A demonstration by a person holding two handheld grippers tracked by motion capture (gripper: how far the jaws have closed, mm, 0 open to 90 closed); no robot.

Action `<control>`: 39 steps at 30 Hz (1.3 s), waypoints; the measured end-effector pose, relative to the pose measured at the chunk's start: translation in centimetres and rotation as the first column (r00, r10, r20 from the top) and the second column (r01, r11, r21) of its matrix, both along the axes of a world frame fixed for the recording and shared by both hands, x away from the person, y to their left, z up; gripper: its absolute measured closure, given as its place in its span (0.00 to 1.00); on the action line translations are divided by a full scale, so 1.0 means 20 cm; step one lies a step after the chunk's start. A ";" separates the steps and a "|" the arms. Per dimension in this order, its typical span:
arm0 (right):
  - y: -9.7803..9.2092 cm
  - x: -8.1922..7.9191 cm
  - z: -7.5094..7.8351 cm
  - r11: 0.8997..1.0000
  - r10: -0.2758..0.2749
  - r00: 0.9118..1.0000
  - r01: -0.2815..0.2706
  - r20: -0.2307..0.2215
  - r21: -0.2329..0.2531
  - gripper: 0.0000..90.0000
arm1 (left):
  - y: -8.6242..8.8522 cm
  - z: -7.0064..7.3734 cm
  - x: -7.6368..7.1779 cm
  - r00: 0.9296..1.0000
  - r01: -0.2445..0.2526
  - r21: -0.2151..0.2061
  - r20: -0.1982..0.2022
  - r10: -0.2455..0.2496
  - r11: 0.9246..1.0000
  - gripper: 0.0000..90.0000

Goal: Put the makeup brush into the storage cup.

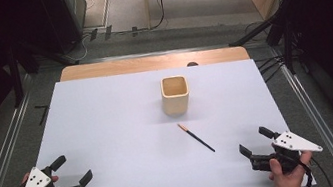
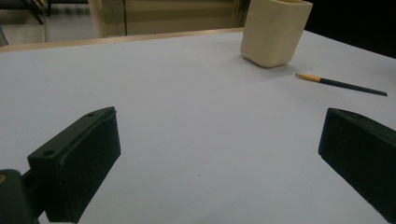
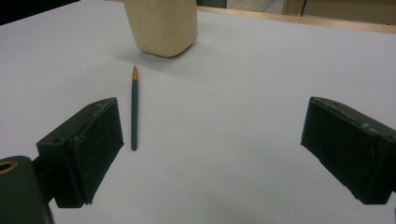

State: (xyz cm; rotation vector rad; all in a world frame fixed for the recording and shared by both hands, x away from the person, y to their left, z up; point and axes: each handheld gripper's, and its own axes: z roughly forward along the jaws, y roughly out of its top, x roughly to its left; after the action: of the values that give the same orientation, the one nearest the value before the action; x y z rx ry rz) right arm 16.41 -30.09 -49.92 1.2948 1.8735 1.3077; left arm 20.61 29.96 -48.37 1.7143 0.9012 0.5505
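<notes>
The right claw (image 1: 256, 145) and the left claw (image 1: 72, 171) both gape wide, holding nothing, at the table's (image 1: 110, 133) near corners. The pencil (image 1: 196, 138) lies flat between them, just before the cream cup (image 1: 175, 95). The high view reveals the cup's hollow; both claw views cut off its rim.

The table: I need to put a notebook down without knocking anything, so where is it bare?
The white table is bare across its whole left half, from the left gripper up to the far edge beside the cup. The strip right of the cup is free too. The only crowded part is the middle, around the cup, the pencil and the right gripper.
</notes>
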 end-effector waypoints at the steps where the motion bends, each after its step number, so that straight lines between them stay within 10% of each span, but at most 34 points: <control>1: 0.00 0.00 0.00 1.000 0.000 1.000 0.000 -0.001 -0.001 0.07 | 0.00 0.00 0.00 1.000 0.000 0.000 -0.001 0.000 1.000 0.00; 19: 0.07 0.01 0.09 0.998 0.038 0.999 -0.039 -0.016 -0.045 0.08 | -0.02 0.00 0.00 1.000 0.023 0.012 -0.002 -0.023 1.000 0.00; 39: 0.24 0.21 0.19 0.986 0.139 0.981 -0.150 -0.132 -0.077 0.09 | -0.03 0.00 -0.02 1.000 0.032 0.005 -0.001 -0.032 0.999 0.00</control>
State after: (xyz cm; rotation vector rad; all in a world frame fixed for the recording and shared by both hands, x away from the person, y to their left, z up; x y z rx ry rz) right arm 20.62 -25.26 -46.12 1.2424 2.1230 1.2256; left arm 20.26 29.27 -48.35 1.7306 0.8724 0.5318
